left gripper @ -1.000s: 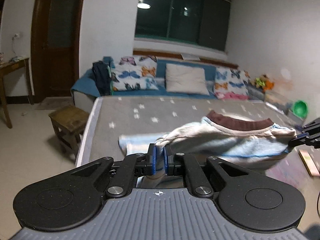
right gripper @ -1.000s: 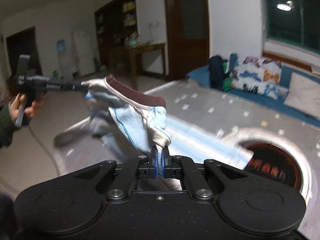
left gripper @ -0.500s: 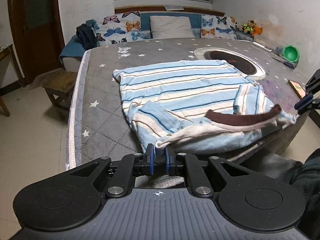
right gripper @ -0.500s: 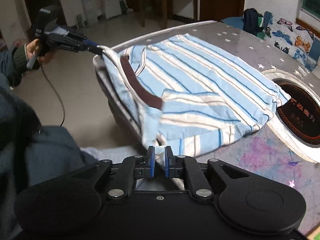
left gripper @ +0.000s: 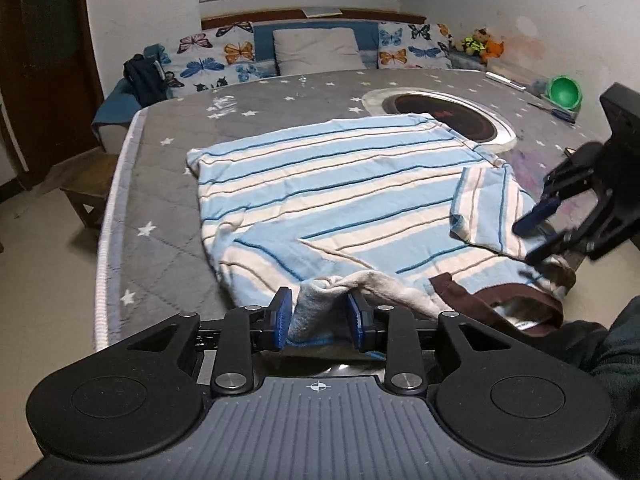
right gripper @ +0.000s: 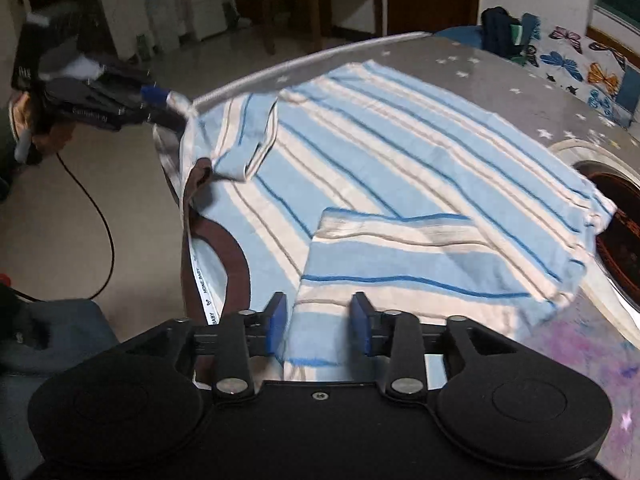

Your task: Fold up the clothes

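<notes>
A light-blue and white striped shirt (left gripper: pixel 340 192) with a brown collar (left gripper: pixel 500 300) lies spread on the grey star-patterned bed (left gripper: pixel 168 184), collar end at the near edge. My left gripper (left gripper: pixel 320 318) is open, with the shirt's shoulder fabric loose between its jaws. My right gripper (right gripper: pixel 318 328) is open too, the other shoulder and folded sleeve (right gripper: pixel 400 248) lying between its jaws. Each gripper also shows in the other's view: the right one (left gripper: pixel 536 236), the left one (right gripper: pixel 164 106).
Butterfly pillows (left gripper: pixel 216 60) and a plain pillow (left gripper: pixel 316 50) line the bed's far end. A round dark print (left gripper: pixel 440 116) marks the mattress. A green bowl (left gripper: pixel 564 92) sits far right, a wooden stool (left gripper: pixel 86 188) on the floor to the left. A cable (right gripper: pixel 96 216) trails on the floor.
The shirt was held up in the air, then brought down flat on the bed. Both grippers were shut on its shoulders and have now opened.
</notes>
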`<state>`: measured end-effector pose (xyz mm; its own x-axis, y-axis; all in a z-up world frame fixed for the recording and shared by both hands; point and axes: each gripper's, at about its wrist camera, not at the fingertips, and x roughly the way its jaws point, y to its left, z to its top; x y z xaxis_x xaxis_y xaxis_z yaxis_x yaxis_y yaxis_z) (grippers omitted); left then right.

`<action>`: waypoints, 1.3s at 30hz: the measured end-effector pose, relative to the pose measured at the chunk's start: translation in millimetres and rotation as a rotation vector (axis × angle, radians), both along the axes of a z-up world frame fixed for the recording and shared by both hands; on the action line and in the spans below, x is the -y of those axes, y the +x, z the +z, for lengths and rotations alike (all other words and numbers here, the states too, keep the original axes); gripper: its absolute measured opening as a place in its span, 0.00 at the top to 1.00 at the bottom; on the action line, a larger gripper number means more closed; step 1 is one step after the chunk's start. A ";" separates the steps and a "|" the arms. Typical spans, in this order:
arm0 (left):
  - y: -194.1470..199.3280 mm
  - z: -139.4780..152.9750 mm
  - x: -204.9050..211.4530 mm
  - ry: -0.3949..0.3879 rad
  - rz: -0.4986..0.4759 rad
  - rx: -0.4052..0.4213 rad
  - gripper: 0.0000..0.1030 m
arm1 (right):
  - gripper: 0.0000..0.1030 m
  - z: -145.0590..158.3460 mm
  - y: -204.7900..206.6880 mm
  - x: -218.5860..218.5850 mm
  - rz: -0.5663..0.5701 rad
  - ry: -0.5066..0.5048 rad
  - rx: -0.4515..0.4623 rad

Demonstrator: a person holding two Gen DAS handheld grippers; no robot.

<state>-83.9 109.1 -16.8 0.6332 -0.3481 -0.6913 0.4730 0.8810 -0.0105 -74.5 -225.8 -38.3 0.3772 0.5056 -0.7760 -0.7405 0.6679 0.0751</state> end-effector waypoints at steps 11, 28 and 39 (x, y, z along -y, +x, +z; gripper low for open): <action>7.4 -4.8 4.9 0.027 -0.029 -0.024 0.89 | 0.96 26.3 -8.4 24.3 -0.182 -0.153 0.228; -8.2 3.1 17.1 0.010 -0.131 -0.014 0.62 | 0.92 2.5 -1.6 91.8 -0.454 -0.123 0.011; -6.8 -36.4 41.7 0.110 -0.131 -0.076 0.62 | 0.69 -1.4 4.3 76.9 -0.429 -0.147 0.030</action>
<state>-90.8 67.4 -53.2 0.5321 -0.3443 -0.7735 0.5853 0.8097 0.0422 -70.1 -302.7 -39.7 0.5520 0.1833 -0.8135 -0.3944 0.9169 -0.0610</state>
